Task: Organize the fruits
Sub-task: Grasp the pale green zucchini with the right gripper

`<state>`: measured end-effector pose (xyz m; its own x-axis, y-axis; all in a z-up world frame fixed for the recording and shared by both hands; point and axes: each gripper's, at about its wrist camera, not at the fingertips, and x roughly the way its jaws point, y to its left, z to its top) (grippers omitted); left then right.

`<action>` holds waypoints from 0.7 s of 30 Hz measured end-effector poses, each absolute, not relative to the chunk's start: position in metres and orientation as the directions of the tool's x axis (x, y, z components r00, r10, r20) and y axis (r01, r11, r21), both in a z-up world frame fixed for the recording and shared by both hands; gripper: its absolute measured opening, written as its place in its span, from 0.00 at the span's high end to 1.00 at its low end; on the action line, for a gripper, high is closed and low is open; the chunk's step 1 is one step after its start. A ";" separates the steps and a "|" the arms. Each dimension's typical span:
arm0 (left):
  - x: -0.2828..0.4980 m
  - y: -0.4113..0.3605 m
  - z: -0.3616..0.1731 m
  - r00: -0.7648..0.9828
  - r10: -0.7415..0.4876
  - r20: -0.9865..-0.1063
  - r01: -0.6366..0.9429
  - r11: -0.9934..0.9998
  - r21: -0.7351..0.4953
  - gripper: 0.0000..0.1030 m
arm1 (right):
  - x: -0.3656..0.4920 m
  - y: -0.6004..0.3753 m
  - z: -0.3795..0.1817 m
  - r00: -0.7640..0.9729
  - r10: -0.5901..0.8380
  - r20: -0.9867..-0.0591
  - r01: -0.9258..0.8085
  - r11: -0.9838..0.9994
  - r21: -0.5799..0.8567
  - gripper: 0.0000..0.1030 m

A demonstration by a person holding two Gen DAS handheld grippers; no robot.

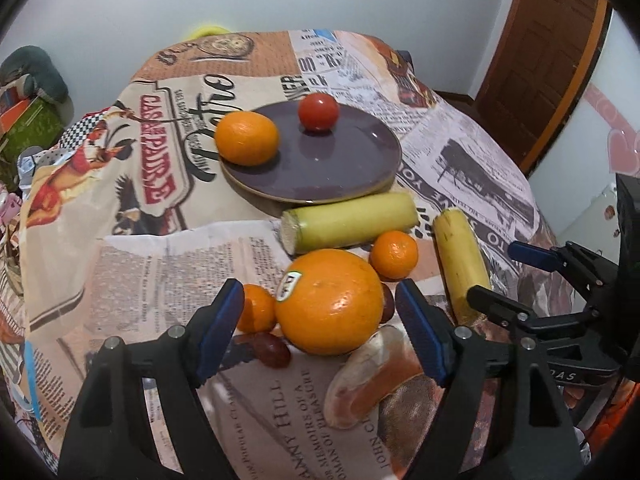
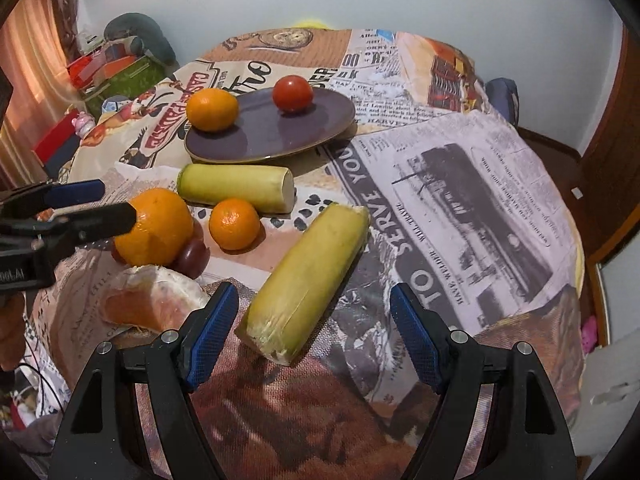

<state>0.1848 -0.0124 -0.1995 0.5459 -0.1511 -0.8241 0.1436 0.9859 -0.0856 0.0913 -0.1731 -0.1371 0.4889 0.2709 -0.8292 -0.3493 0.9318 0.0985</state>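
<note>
A purple plate holds a mandarin and a tomato. My left gripper is open around a big orange, not touching it. Two small mandarins, dark grapes and a peeled fruit wedge lie close by. My right gripper is open just above the near end of a yellow-green corn piece. A second corn piece lies below the plate.
The table wears a newspaper-print cloth and drops off at the right. Clutter and boxes sit beyond the left edge. A wooden door stands at the far right.
</note>
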 end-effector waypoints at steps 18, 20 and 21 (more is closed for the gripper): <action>0.202 -0.021 -0.221 0.534 -0.138 -0.834 0.129 0.988 -0.081 0.35 | 0.098 -0.169 -0.155 0.424 0.341 -0.839 -0.381 0.907 0.176 0.48; 0.202 -0.021 -0.221 0.535 -0.138 -0.833 0.132 0.988 -0.079 0.35 | 0.096 -0.174 -0.154 0.412 0.355 -0.839 -0.381 0.904 0.196 0.52; 0.202 -0.021 -0.221 0.535 -0.142 -0.833 0.133 0.988 -0.083 0.35 | 0.095 -0.175 -0.154 0.408 0.359 -0.839 -0.380 0.903 0.202 0.54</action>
<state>0.2018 -0.0205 -0.2209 0.5345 -0.1423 -0.8331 0.1329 0.9876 -0.0835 0.0949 -0.1748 -0.1540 0.4077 0.3593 -0.8395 -0.3797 0.9028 0.2020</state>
